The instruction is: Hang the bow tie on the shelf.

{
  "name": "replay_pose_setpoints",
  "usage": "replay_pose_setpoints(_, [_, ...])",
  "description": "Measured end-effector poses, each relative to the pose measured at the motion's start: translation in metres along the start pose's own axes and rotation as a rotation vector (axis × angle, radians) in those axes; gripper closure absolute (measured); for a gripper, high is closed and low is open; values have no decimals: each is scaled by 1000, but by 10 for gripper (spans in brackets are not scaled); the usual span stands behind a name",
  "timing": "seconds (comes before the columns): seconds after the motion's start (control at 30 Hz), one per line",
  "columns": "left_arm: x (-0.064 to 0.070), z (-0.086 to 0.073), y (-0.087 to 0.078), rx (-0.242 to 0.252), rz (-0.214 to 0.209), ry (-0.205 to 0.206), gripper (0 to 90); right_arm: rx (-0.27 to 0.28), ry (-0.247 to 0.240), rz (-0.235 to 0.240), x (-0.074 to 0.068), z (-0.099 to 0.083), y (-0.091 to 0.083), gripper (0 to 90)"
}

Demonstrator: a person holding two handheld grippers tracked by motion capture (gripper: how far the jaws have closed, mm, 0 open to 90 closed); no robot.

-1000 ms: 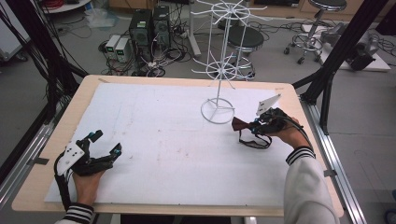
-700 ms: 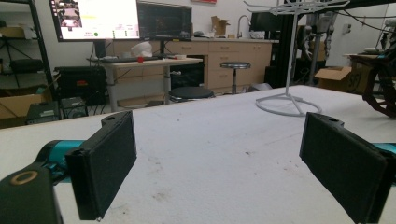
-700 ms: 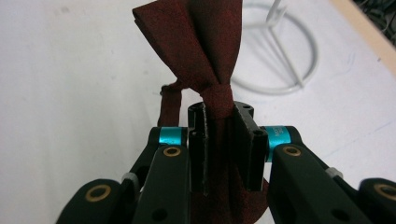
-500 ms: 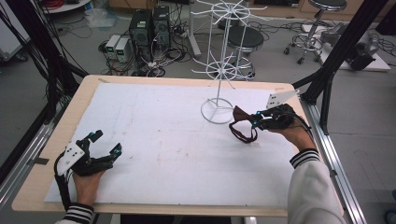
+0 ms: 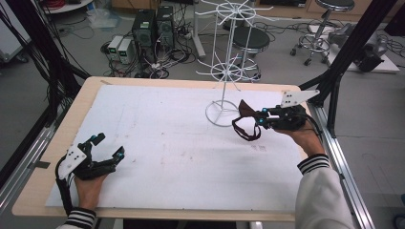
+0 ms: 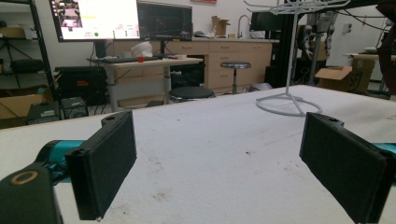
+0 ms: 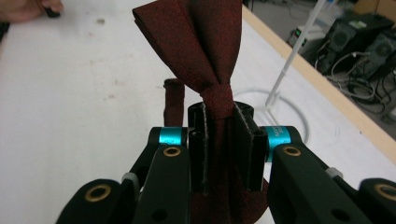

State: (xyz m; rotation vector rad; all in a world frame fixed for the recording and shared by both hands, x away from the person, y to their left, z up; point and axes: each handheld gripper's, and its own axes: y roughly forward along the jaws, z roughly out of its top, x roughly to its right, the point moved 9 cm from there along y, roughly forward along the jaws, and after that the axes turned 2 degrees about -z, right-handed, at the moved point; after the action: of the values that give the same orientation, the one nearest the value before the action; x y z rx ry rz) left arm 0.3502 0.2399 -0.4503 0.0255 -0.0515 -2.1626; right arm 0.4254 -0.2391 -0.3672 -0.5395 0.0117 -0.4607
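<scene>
Right gripper [image 5: 255, 118], at the right side of the table [image 5: 57, 143] just beside the round base of the white wire rack [image 5: 224, 71]: its jaws are closing narrowly on the knot of a dark red bow tie [image 7: 205, 56], whose wings are fanning out beyond the pads while a dark loop, probably its neck strap, is hanging below. Left gripper [image 5: 107, 145], at the near left corner: it is lying low over the white table cover with its jaws standing wide apart, holding nothing.
</scene>
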Motion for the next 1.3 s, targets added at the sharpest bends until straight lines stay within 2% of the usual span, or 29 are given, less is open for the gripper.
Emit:
replay_pose_setpoints(0.1, [0,0,0,0,2,0,112,46,12,-8,-1,8,-4,775])
replay_pose_setpoints(0.3, [0,0,0,-1,3,1,112,101,43,-17,-2,19,-10,774])
replay_pose_setpoints(0.43, [0,0,0,0,1,0,112,134,69,-33,-1,33,-13,774])
replay_pose_setpoints(0.53, [0,0,0,0,2,0,112,169,69,-46,1,47,-14,774])
replay_pose_setpoints(0.67, [0,0,0,-1,1,-2,112,179,66,-71,3,59,-12,773])
replay_pose_setpoints(0.8, [0,0,0,0,1,0,112,192,74,-77,4,67,-11,773])
replay_pose_setpoints(0.97, [0,0,0,-1,1,-1,112,209,95,-105,9,69,-9,774])
replay_pose_setpoints(1.3, [-1,0,0,-1,1,0,112,201,118,-162,19,78,-3,773])
